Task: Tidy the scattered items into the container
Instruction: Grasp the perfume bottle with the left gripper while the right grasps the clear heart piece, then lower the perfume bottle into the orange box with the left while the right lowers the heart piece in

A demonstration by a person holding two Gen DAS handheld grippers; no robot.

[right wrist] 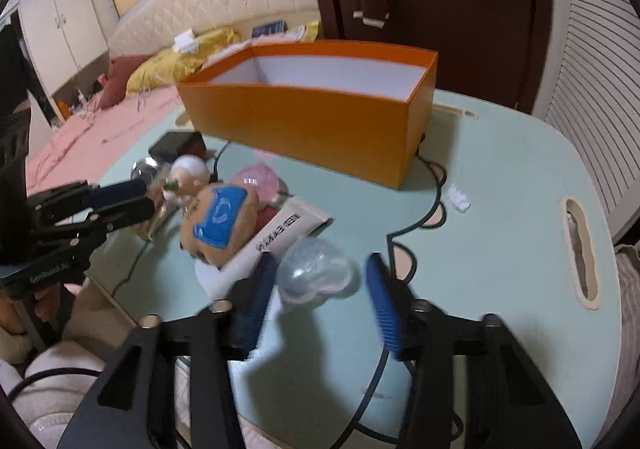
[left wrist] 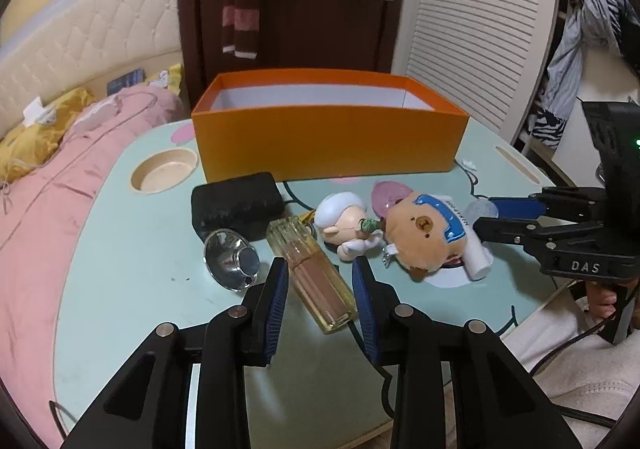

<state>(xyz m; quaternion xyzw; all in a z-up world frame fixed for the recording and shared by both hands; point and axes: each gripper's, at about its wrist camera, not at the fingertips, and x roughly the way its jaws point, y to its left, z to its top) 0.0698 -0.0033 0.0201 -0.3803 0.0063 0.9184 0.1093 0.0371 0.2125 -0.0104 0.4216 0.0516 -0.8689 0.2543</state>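
Note:
The orange box [left wrist: 328, 145] [right wrist: 320, 129] stands open at the back of the mint table [left wrist: 132, 289]. A clear rectangular perfume bottle [left wrist: 316, 281] lies between the blue pads of my left gripper [left wrist: 320, 263], which look pressed on its sides. My right gripper [right wrist: 320, 259] [left wrist: 484, 213] straddles a crumpled clear plastic piece [right wrist: 316, 273]; its left pad touches the piece and a small gap shows at the right pad. Between the grippers lie a brown bear plush [left wrist: 424, 237] [right wrist: 220, 221], a white-haired figurine [left wrist: 344, 221], a white tube [right wrist: 280, 237] and a pink object [right wrist: 260, 177].
A black pouch [left wrist: 236, 205] and a shiny metal funnel [left wrist: 232, 257] lie left of the bottle. The table has a round cup recess [left wrist: 164, 171] and a handle slot [right wrist: 580, 249]. A small white clip [right wrist: 459, 199] lies near the box. A pink-covered bed [left wrist: 60, 189] borders the table's left.

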